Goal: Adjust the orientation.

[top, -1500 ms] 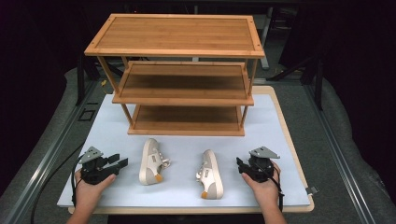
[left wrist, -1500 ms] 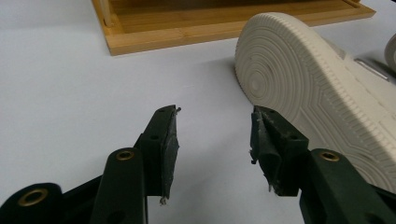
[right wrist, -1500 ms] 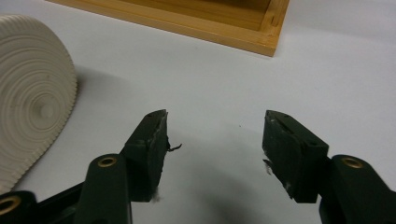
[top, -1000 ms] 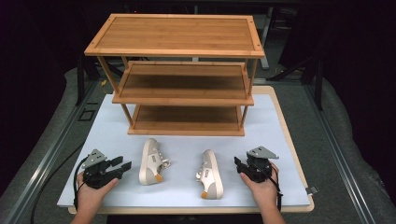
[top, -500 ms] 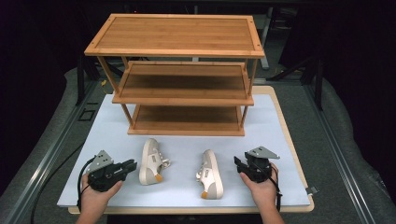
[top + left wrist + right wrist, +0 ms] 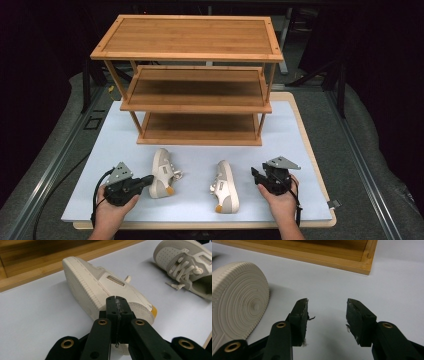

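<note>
Left claw (image 6: 148,179), held level, its jaws having just clenched empty, tips beside the left shoe's (image 6: 162,172) heel. Right claw (image 6: 256,174), released, rests level beside the right shoe (image 6: 226,186).

Two hands enter from the bottom edge, each holding a gripper low over the table. The left gripper (image 6: 148,179) has its jaws pressed fully together; the right gripper (image 6: 254,173) has its jaws spread apart

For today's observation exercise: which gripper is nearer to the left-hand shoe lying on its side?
Left. The left gripper, jaws shut, has its tip at the heel of the left-hand shoe. The right gripper, open, sits beyond the other shoe.
</note>
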{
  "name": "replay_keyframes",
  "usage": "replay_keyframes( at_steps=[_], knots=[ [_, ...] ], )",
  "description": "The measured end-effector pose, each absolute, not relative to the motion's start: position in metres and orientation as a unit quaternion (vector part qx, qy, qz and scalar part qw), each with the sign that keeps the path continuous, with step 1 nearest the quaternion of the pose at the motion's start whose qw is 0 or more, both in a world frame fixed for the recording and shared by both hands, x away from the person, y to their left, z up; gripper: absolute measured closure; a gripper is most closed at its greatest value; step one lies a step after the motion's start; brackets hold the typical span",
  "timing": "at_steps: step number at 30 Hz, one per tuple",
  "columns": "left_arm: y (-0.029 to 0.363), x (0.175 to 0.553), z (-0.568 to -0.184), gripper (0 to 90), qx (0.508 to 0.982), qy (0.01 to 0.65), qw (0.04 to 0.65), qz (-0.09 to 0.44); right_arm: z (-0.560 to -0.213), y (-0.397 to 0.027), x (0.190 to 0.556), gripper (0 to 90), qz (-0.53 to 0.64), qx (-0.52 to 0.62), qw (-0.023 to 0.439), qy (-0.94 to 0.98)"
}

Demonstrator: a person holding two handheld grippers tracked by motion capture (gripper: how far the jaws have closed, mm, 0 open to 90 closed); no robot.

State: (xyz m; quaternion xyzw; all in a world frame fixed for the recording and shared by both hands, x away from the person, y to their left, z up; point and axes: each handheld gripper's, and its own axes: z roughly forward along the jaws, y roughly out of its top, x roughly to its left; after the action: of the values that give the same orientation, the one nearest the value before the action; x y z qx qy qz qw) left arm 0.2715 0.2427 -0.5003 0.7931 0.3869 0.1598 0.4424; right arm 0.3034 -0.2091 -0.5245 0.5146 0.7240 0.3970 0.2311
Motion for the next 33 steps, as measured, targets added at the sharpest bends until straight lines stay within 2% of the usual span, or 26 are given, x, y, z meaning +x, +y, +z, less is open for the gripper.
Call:
replay_keyframes(
  at_steps=[20, 29, 33],
  knots=[
    [0.265, 0.268, -0.503, 89.7, 0.786, 0.420, 0.418, 0.177, -0.524, -0.213, 0.303, 51.2, 0.406, 0.525, 0.224, 0.714],
    [0.286, 0.279, -0.520, 89.6, 0.795, 0.464, 0.346, 0.181, -0.524, -0.215, 0.302, 51.3, 0.404, 0.529, 0.221, 0.713],
    [0.298, 0.280, -0.515, 89.6, 0.772, 0.482, 0.372, 0.182, -0.524, -0.215, 0.302, 54.1, 0.403, 0.528, 0.221, 0.714]
  ],
)
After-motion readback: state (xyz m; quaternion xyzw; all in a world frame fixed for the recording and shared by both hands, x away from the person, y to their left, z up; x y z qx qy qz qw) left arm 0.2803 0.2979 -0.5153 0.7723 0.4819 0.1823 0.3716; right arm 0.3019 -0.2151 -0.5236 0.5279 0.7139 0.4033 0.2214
